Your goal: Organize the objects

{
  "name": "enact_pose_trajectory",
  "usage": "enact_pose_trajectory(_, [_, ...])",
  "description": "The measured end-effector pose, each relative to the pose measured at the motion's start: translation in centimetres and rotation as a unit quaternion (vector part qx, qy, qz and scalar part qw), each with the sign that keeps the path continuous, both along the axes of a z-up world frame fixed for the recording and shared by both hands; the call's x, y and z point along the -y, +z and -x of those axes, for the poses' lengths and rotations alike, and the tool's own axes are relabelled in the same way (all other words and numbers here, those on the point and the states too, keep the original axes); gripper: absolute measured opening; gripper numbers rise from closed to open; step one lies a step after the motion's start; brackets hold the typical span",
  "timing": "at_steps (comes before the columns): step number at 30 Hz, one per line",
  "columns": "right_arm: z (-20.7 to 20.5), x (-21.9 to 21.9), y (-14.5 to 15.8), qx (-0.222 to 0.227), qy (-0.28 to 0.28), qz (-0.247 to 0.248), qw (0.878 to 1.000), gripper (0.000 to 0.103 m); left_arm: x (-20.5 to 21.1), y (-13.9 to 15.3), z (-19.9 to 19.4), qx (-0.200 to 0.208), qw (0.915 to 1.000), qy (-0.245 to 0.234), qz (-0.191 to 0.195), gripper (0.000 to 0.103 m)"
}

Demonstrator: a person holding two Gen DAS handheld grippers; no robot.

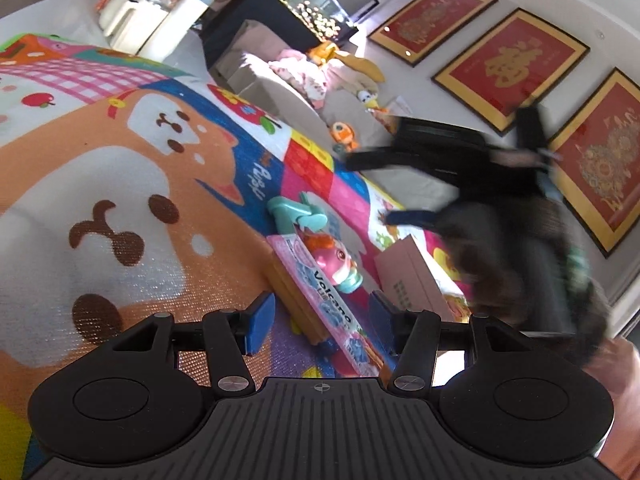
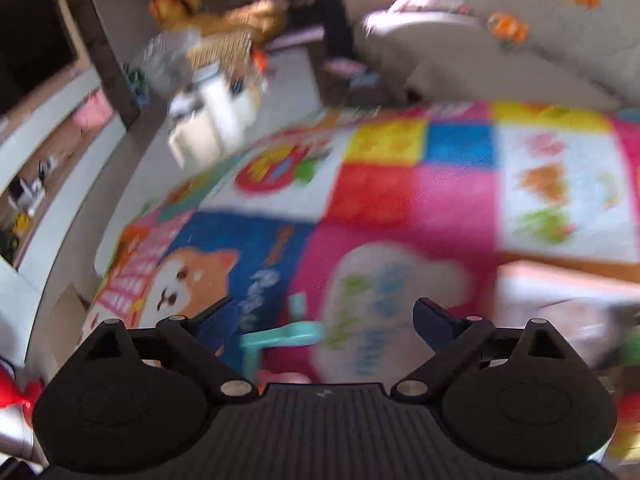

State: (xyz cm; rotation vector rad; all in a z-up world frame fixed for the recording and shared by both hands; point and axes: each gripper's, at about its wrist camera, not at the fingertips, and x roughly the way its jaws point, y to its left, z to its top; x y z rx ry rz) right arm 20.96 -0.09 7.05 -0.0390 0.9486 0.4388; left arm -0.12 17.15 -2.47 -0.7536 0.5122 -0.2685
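Left claw (image 1: 316,320), fingers spread and holding nothing, above a patterned play mat (image 1: 120,160). A pink box (image 1: 320,300) lies on the mat between and just ahead of its blue fingertips (image 1: 260,320); a pink doll (image 1: 338,260) rests on the box, a teal toy (image 1: 294,210) just beyond. Right claw (image 2: 324,320), also released and empty, hangs over the mat; the teal toy (image 2: 276,340) sits between its fingers, view blurred.

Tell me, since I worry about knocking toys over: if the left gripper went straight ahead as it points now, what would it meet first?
Most likely the pink Volcano box, which lies on the play mat between the open left gripper fingers. The pink fish toy sits just beyond it. Depth is hard to judge here.
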Motion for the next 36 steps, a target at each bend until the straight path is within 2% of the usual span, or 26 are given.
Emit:
enact_pose_trajectory(2, [-0.9, -2.6, -2.2, -0.002, 0.006, 0.033, 0.999, 0.08, 0.1, -0.1, -0.1, -0.004, 1.0, -0.007, 0.002, 0.057])
enact_pose_trajectory(4, [-1.5, -4.0, -3.9, -0.012, 0.019, 0.064, 0.998, 0.048, 0.1, -0.1, -0.1, -0.003, 1.0, -0.007, 0.004, 0.057])
enact_pose_trajectory(6, [-1.3, -3.5, -4.8, -0.02, 0.022, 0.079, 0.996, 0.037, 0.0, -0.2, -0.1, -0.004, 0.9999, -0.006, 0.009, 0.057])
enact_pose_trajectory(9, [0.5, -1.6, -4.7, -0.02, 0.029, 0.081, 0.996, 0.033, -0.4, -0.4, -0.1, -0.007, 0.9997, -0.001, 0.025, 0.057])
enact_pose_trajectory(17, [8.8, 5.1, -4.3, -0.052, 0.06, 0.016, 0.997, 0.032, -0.8, -0.4, -0.1, -0.016, 0.9994, 0.017, 0.026, 0.054])
enact_pose_trajectory(19, [11.1, 6.6, -4.0, -0.046, 0.073, 0.0, 0.996, 0.033, -0.7, -0.3, -0.3, -0.023, 0.9994, 0.021, 0.016, 0.051])
enact_pose_trajectory(20, [12.6, 7.4, -3.7, -0.027, 0.08, -0.001, 0.996, 0.035, -0.5, -0.1, -0.4, -0.027, 0.9994, 0.02, 0.006, 0.051])
enact_pose_trajectory(21, [14.0, 8.2, -3.3, 0.001, 0.087, 0.002, 0.996, 0.045, -0.3, 0.2, -0.4, -0.029, 0.9994, 0.018, -0.008, 0.051])
enact_pose_trajectory(22, [15.7, 9.0, -3.0, 0.036, 0.089, 0.008, 0.995, 0.059, 0.0, 0.5, -0.4, -0.03, 0.9991, 0.017, -0.026, 0.051])
enact_pose_trajectory(24, [18.5, 10.7, -2.6, 0.093, 0.079, 0.021, 0.992, 0.078, 0.5, 1.4, 0.0, -0.028, 0.9981, 0.016, -0.052, 0.051])
enact_pose_trajectory(27, [20.9, 13.5, -2.9, 0.114, 0.058, 0.017, 0.992, 0.08, 1.2, 2.9, 0.6, -0.023, 0.9961, 0.003, -0.085, 0.051])
enact_pose_trajectory(33, [21.0, 17.7, -5.4, 0.086, -0.024, -0.009, 0.996, 0.082, 2.2, 4.7, 3.1, -0.023, 0.9892, -0.014, -0.144, 0.051])
enact_pose_trajectory(36, [22.2, 18.0, -4.8, 0.085, 0.001, -0.042, 0.995, 0.082, 2.2, 5.1, 3.9, -0.021, 0.9882, -0.003, -0.152, 0.051])
